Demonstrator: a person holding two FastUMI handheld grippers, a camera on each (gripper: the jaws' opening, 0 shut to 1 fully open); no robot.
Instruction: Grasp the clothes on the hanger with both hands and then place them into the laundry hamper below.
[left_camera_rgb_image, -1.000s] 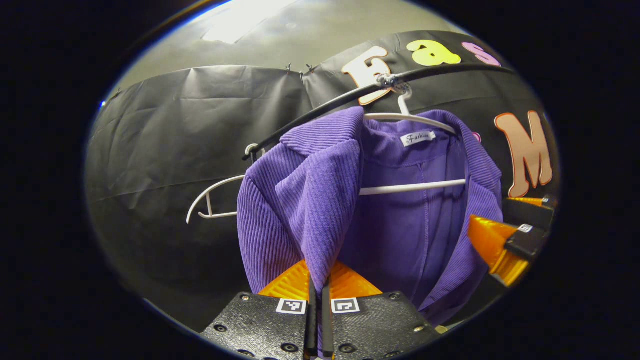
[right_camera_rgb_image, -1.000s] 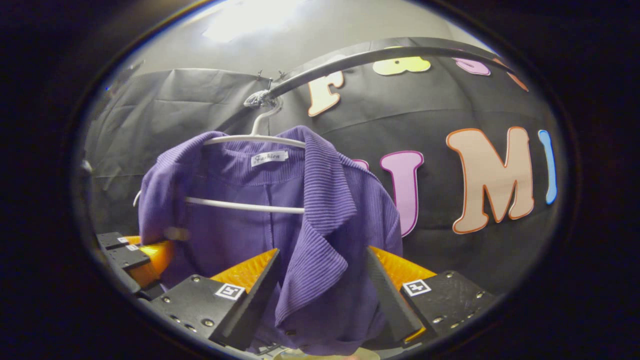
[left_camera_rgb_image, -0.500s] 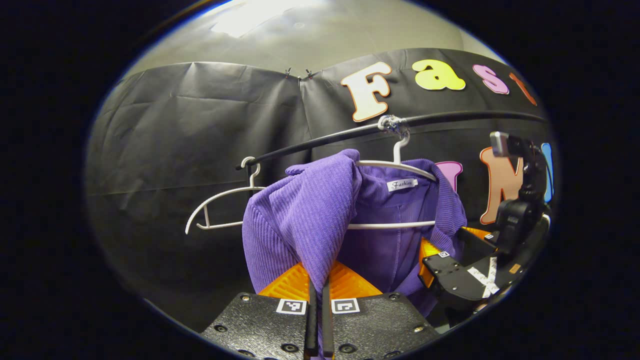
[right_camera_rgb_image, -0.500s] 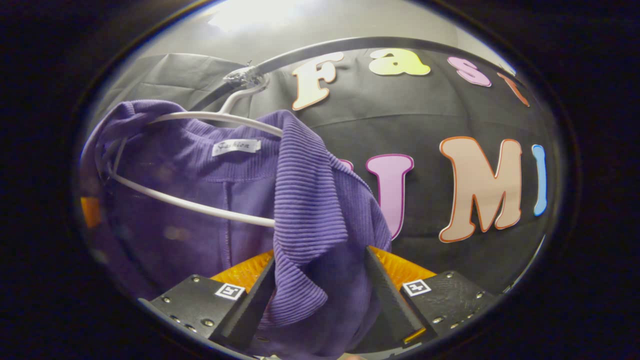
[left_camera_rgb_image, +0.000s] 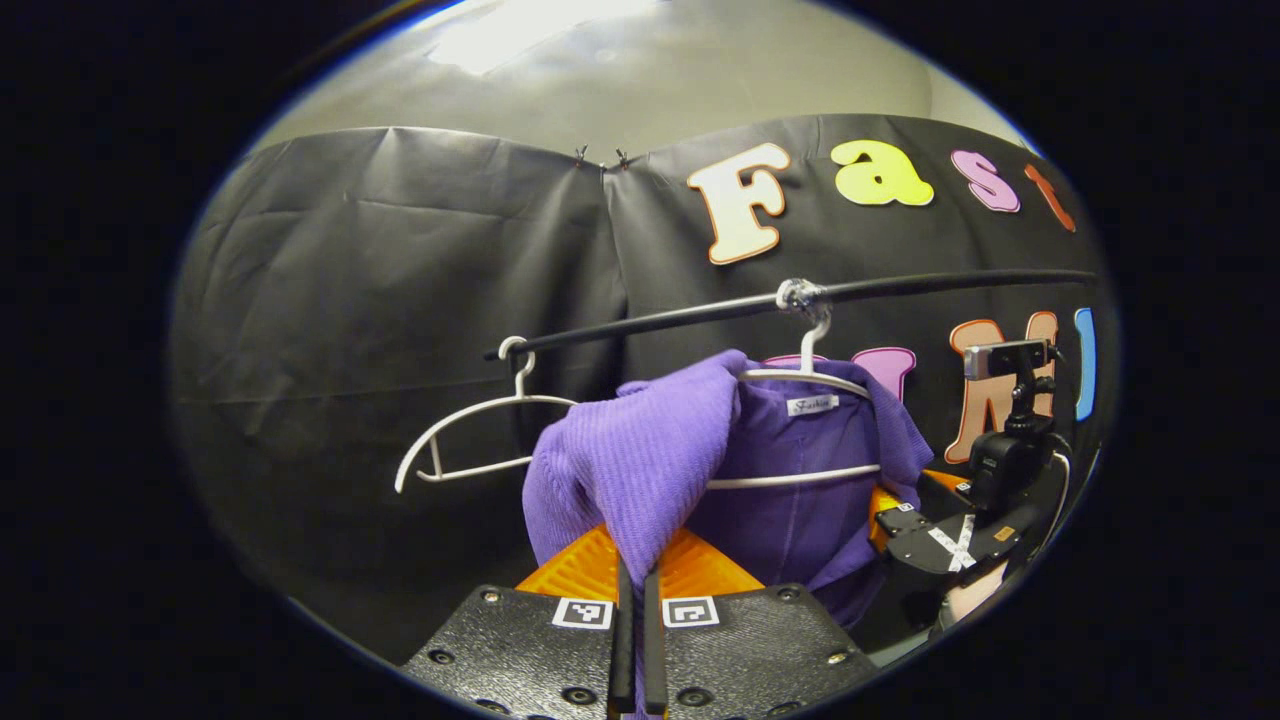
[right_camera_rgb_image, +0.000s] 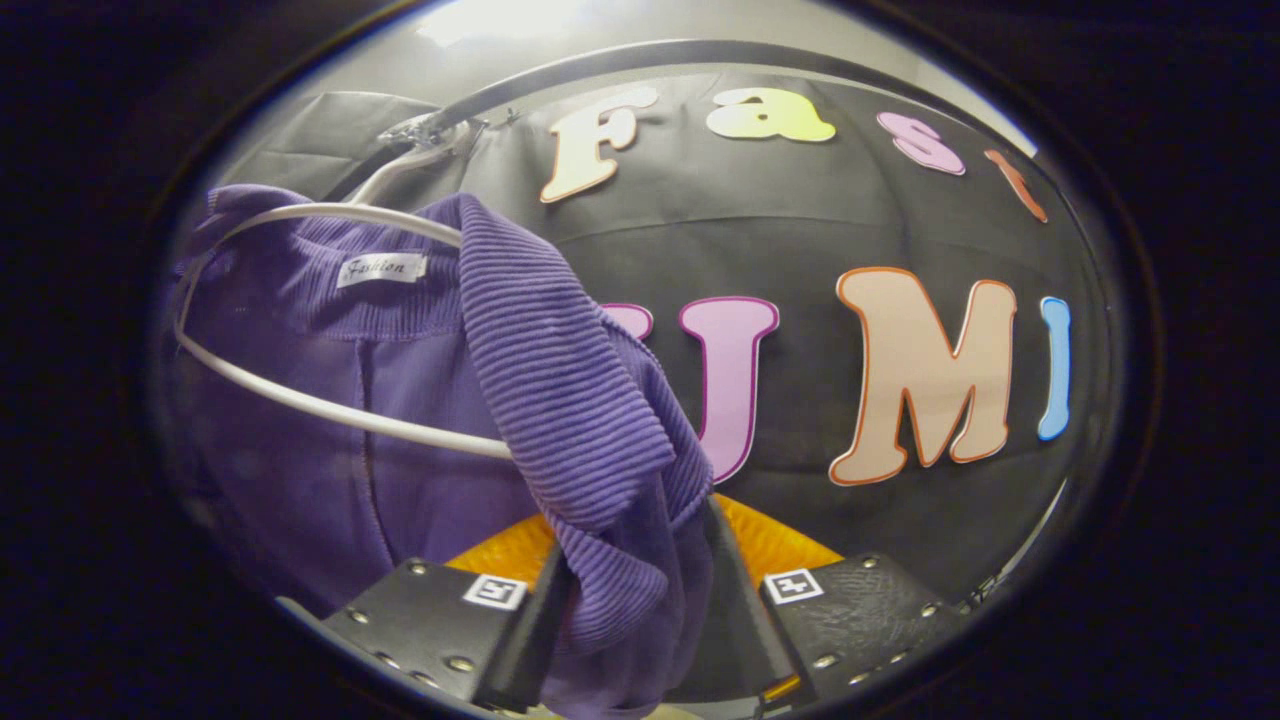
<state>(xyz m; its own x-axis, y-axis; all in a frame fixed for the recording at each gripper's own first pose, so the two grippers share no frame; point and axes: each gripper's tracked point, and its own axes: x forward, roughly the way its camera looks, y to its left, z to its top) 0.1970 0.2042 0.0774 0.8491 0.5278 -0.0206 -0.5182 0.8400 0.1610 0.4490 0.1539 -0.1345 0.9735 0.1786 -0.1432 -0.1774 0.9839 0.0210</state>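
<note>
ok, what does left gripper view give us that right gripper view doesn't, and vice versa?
Left gripper view: empty hanger on the rail, left claw shut on a fold of the jacket, and right claw seen from outside with its camera.
Right gripper view: right claw's fingers close up, either side of the jacket's lapel.
Both: jacket on its jacket hanger, rail, wall.

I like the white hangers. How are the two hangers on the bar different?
The left hanger is bare; the right hanger carries a purple jacket. The left hanger hooks near the black bar's end; the right hanger hooks further along. Nothing touches the left one; the left hand-held gripper pinches the jacket. Both are white.
</note>
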